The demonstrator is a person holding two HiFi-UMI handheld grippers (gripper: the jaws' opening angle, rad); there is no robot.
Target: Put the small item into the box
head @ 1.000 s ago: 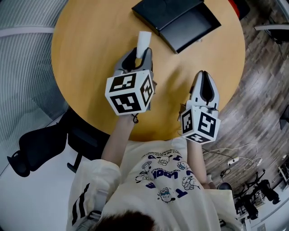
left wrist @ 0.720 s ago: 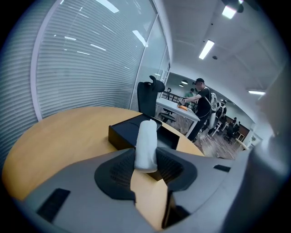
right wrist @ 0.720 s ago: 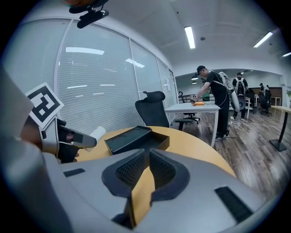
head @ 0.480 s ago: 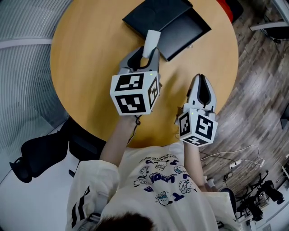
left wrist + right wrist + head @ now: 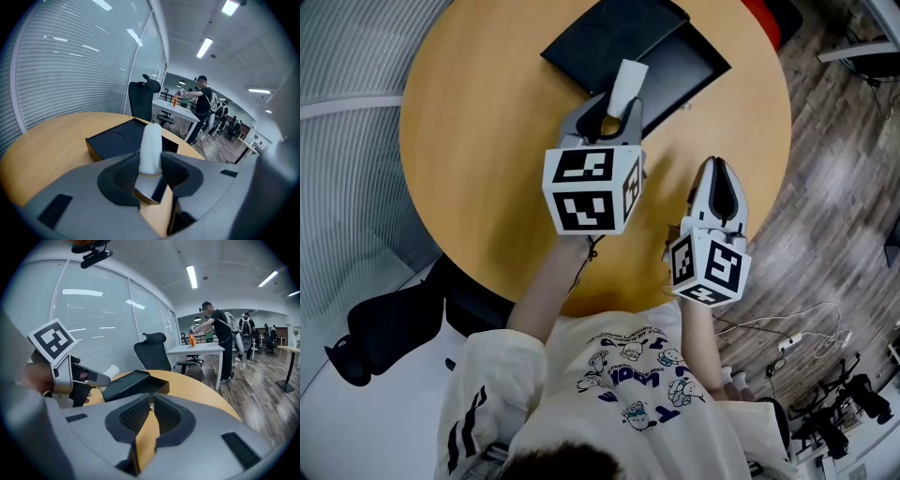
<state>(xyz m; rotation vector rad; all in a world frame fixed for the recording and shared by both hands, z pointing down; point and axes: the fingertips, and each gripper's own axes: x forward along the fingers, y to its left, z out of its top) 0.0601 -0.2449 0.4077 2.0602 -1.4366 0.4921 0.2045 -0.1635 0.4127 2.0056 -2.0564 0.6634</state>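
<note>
Left hand-held gripper point(image 5: 151, 161) around small item point(image 5: 152, 140)

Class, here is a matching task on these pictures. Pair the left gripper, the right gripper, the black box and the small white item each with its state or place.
Column one:
1. left gripper
2. right gripper
3. black box
4. small white item

Column two:
A. rests on the round wooden table
B. jaws together, nothing between them
C. jaws clamped on a thing
D. sticks out from between two jaws

Pairs: 1-C, 2-B, 3-A, 4-D
</note>
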